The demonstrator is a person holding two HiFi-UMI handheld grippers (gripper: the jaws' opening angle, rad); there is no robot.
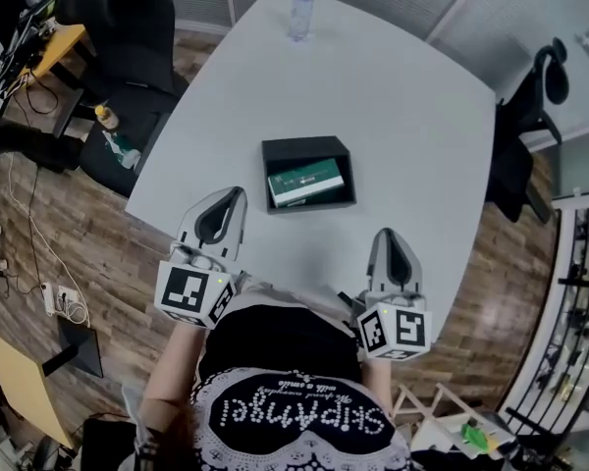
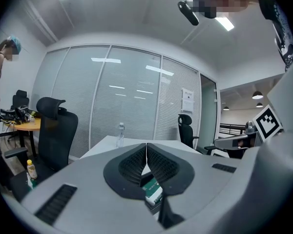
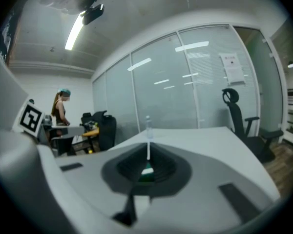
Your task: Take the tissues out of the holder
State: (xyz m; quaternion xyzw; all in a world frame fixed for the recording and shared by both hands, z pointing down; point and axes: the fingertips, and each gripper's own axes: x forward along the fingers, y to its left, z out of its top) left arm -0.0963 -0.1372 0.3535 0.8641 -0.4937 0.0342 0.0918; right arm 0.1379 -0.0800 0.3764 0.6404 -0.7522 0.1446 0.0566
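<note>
The jaws of the left gripper (image 1: 234, 200) were pressed together on nothing; those of the right gripper (image 1: 387, 237) were likewise closed and empty; both were at the near edge of the white table (image 1: 402, 106), short of the black holder (image 1: 304, 147); the green tissues pack (image 1: 307, 182) lay inside it; a water bottle (image 1: 300, 10) stood at the far edge.

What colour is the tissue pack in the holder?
Tissue pack: green with white edge; clearest in head view.
</note>
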